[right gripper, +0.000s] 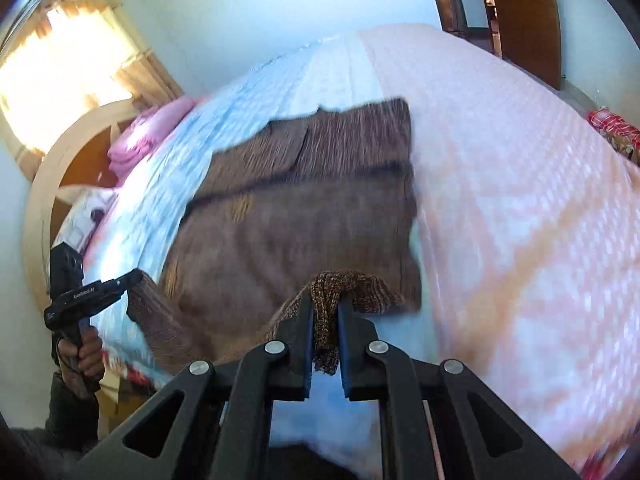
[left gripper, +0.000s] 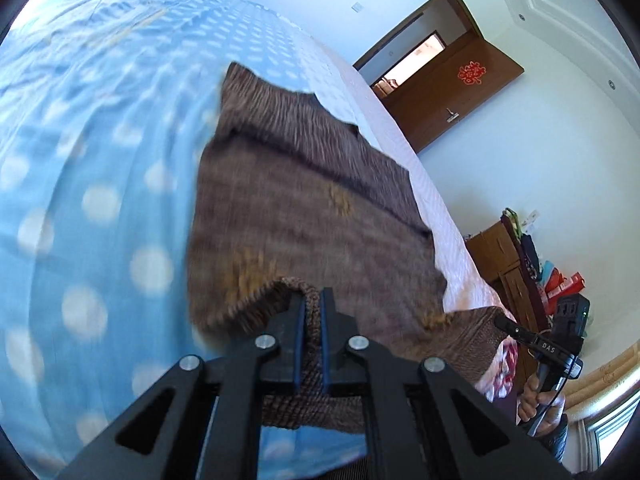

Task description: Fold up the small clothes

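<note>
The bed (left gripper: 72,128), under a blue sheet with white dots and a pink spread (right gripper: 520,200) beside it, fills both views. On it, from centre toward 6 o'clock, lies the brown knitted sweater (left gripper: 304,200), ribbed, with yellowish motifs, motion-blurred. The left claw (left gripper: 312,308) is clamped on its near hem at 6 o'clock; the right claw (right gripper: 325,312) pinches a bunched edge likewise. The brown door (left gripper: 452,88) at 2 o'clock carries a red paper emblem. The far tool reads "DAS".
</note>
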Demonstrator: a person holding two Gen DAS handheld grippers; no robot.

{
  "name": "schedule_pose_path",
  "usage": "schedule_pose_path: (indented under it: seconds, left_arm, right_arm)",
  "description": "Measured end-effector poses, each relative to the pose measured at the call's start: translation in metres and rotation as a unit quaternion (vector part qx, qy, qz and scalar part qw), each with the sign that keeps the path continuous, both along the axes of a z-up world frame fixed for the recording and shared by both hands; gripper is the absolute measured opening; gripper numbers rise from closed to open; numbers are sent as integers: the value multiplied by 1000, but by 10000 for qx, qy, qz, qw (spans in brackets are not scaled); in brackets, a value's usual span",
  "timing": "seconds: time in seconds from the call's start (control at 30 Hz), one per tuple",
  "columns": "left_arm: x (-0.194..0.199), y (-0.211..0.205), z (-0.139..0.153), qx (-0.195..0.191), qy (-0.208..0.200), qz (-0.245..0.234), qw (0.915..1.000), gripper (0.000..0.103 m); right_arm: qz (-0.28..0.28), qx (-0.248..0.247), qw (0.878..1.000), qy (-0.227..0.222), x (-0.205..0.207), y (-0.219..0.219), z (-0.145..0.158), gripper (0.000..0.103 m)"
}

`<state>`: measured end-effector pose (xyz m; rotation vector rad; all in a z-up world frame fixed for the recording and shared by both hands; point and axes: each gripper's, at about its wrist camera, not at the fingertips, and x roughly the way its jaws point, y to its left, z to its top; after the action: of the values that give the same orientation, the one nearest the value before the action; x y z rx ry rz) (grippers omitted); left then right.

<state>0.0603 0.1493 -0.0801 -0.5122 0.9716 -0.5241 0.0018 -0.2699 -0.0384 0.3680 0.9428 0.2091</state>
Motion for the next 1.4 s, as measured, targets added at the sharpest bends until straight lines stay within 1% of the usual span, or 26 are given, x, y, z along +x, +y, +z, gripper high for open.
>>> schedule_pose_path:
  seconds: [0.07,0.17,0.23,0.27,0.3,0.33,0.37,0.43,0.5,0.57,0.63,0.67,0.7,0.77,0.8,0.83,0.93,0.97,1.03,1.07,1.1,1.2,1.27,1.33,1.37,1.4]
  left_arm:
    - [27,-6,3,308,-57,87,9995,6]
    - [70,-8,-8,619,186,224,9977,8]
    - [91,-5,-14,863,243,340,9954,8]
    - [99,0,-12,945,240,422,9943,8]
    - [104,8,-10,973,225,488,9938,14]
    - [106,13,-6,953,168,512,9940,21]
    - [105,22,-1,967,30,527,9939,25]
    - [99,33,9,1365,-353,454,9890,48]
    - [89,37,15,2016,-778,171,9762,65]
    - [75,31,14,2558,-1117,-393,9595,66]
    - [61,17,6,3127,-1301,-1075,9348,66]
    - [53,9,0,3409,-1392,-1390,9193,66]
    - [47,1,-5,3664,-1493,-1656,9033,66]
    - [41,-12,-14,3993,-1691,-1993,8788,67]
    - [41,-20,-17,4065,-1741,-2140,8710,67]
    - [43,-28,-19,4026,-1786,-2281,8683,67]
    - [52,-45,-12,3561,-1920,-2666,8748,69]
    - [54,-53,-12,3502,-1978,-2843,8703,71]
    - [62,-71,-16,3828,-2191,-2958,8473,80]
    - [67,-74,-14,3759,-2250,-2947,8493,81]
    - [77,-74,-11,3550,-2173,-2868,8629,81]
    - [115,-61,-7,2886,-1609,-2208,9176,80]
    - [136,-39,-11,2433,-1204,-1607,9489,79]
    - [140,-22,-13,2021,-946,-1384,9649,79]
    - [134,-14,-10,1880,-987,-1363,9676,79]
    - [124,-8,-4,1919,-1163,-1409,9643,79]
  right_arm:
    - [-193,188,9996,112,39,-11,-10,10]
    - [-433,317,9985,132,82,-22,-29,12]
    - [-785,481,9956,202,99,-33,-39,20]
    - [-1020,564,9929,230,104,-41,-42,30]
    - [-1227,614,9904,188,105,-47,-43,39]
    - [-1402,651,9880,63,103,-53,-42,42]
    - [-1499,656,9865,-97,97,-55,-39,42]
    - [-1443,618,9873,-225,89,-53,-34,42]
    - [-1354,583,9886,-315,77,-48,-30,42]
    - [-1314,488,9896,-312,64,-42,-30,42]
    - [-1298,412,9903,-292,58,-40,-32,42]
    - [-1283,379,9906,-276,54,-37,-32,42]
    - [-1271,365,9909,-263,52,-36,-32,42]
    - [-1244,391,9912,-220,48,-34,-34,42]
    - [-1230,414,9914,-187,47,-33,-36,42]
    - [-1232,409,9914,-142,47,-33,-36,42]
    - [-1315,377,9905,-106,43,-35,-37,42]
    - [-1364,408,9897,-115,41,-37,-36,42]
    - [-1430,417,9887,-176,34,-40,-33,42]
    - [-1461,401,9883,-196,32,-41,-33,42]
    - [-1501,386,9877,-213,28,-43,-32,42]
    - [-1579,451,9861,-238,20,-45,-32,42]
    - [-1582,517,9858,-224,17,-47,-32,42]
    - [-1527,514,9867,-199,16,-46,-32,42]
    - [-1503,484,9873,-186,16,-46,-32,42]
    - [-1499,474,9874,-181,17,-46,-32,42]
